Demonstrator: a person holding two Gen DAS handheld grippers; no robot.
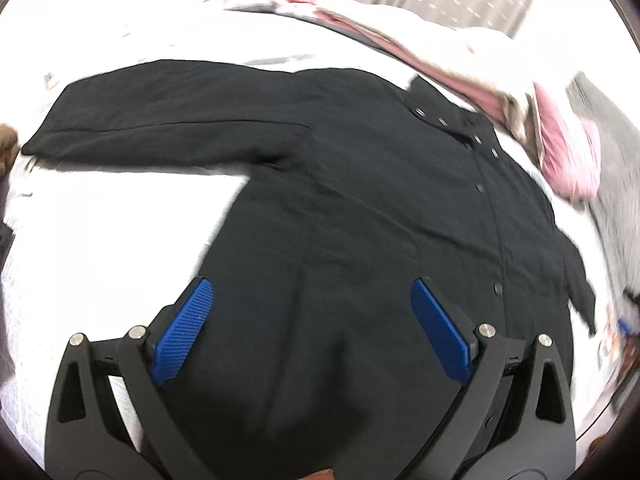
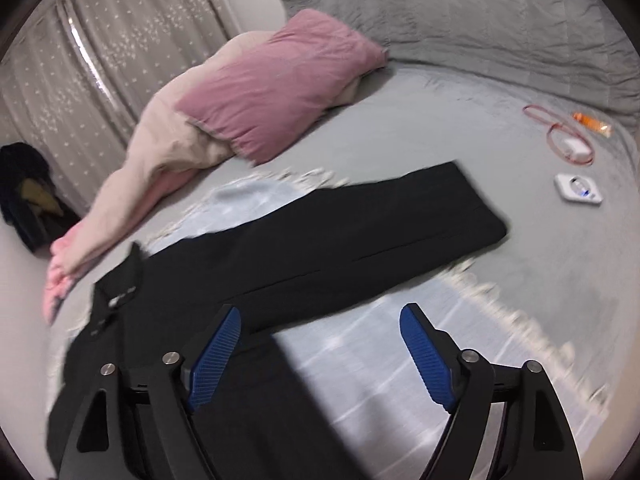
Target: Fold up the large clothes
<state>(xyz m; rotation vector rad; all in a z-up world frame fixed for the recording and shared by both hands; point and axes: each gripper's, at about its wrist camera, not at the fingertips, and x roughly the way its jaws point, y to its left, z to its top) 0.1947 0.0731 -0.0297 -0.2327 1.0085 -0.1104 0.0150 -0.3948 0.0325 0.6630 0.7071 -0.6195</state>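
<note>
black shirt (image 1: 360, 200) flat on bed (image 2: 400, 140), apparently no containers

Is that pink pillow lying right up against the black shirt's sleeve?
Apart. In the right wrist view, bare grey bedding and a pale fringed cloth separate the pink pillow from the black button-up shirt.

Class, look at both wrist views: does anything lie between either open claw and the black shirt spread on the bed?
Nothing visible does. The left claw hangs open directly above the black shirt, and the right claw is open over its edge and sleeve. The pink pillow and small items lie off to the side.
</note>
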